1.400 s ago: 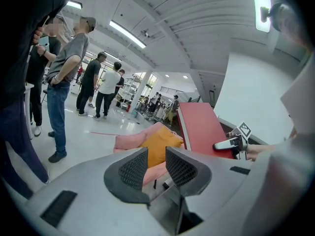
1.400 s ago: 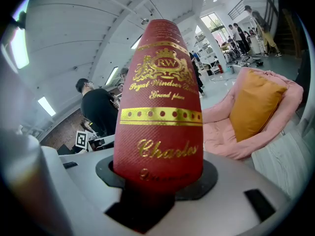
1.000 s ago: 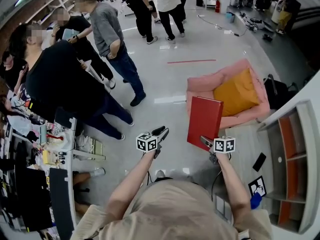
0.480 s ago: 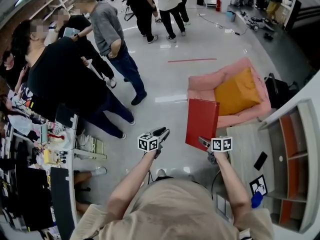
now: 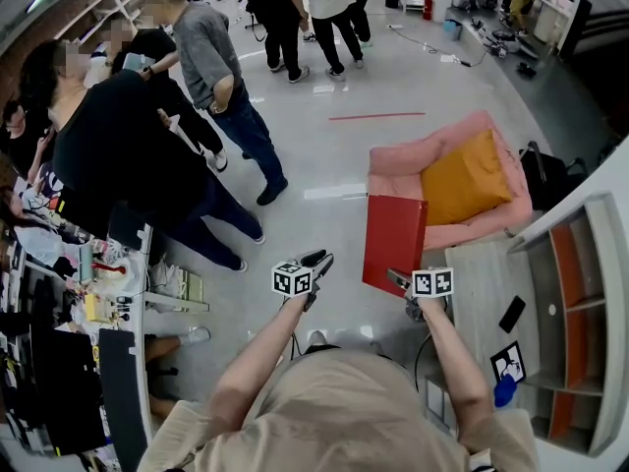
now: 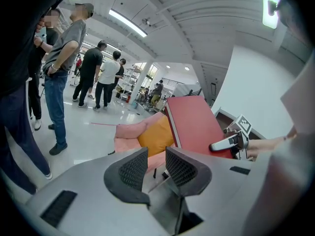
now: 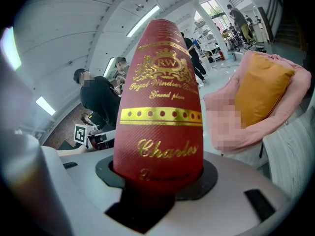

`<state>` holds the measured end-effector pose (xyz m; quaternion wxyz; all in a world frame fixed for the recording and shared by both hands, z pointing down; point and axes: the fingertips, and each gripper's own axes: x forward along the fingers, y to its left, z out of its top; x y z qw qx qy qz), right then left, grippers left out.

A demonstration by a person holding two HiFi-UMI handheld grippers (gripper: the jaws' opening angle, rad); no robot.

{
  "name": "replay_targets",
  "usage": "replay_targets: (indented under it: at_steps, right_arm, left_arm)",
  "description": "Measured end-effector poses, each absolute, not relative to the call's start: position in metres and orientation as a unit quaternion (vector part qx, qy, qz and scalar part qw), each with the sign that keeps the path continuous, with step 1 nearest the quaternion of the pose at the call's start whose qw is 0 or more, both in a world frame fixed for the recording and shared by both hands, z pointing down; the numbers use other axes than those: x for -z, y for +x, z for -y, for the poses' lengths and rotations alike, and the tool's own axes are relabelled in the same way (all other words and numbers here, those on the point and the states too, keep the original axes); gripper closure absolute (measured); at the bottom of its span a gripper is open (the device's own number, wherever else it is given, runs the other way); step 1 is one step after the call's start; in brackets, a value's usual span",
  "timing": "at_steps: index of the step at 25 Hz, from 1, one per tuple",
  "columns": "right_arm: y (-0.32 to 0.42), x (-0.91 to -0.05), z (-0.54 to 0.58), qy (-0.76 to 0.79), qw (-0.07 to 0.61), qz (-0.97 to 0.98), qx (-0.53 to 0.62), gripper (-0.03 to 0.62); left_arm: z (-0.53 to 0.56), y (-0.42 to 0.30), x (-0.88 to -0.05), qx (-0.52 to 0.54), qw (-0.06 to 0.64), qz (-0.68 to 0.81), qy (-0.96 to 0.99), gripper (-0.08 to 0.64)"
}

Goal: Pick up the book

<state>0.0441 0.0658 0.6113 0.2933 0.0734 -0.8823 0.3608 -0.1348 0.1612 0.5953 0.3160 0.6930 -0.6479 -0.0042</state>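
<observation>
A red hardcover book with gold lettering stands upright in the air in front of me. My right gripper is shut on its lower edge, and both pads are hidden behind the cover in the right gripper view. In the left gripper view the book and the right gripper show at right. My left gripper hangs to the left of the book, apart from it. Its jaws stand open with nothing between them.
A pink armchair with an orange cushion stands on the floor just beyond the book. A shelf unit and a grey surface with a black phone are at right. Several people stand at left and behind, near a cluttered desk.
My right gripper and the book have drifted slightly left and lower in the head view. The left gripper has sunk a little. Both grips are unchanged.
</observation>
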Motion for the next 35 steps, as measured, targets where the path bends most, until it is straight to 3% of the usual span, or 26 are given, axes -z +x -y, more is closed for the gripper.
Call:
replay_targets:
  at_steps: [35]
  right_arm:
    - [0.044, -0.622, -0.084, 0.062, 0.308, 0.877, -0.363, 0.36]
  left_arm:
    - [-0.166, -0.126, -0.607, 0.003, 0.328, 0.642, 0.693, 0.46]
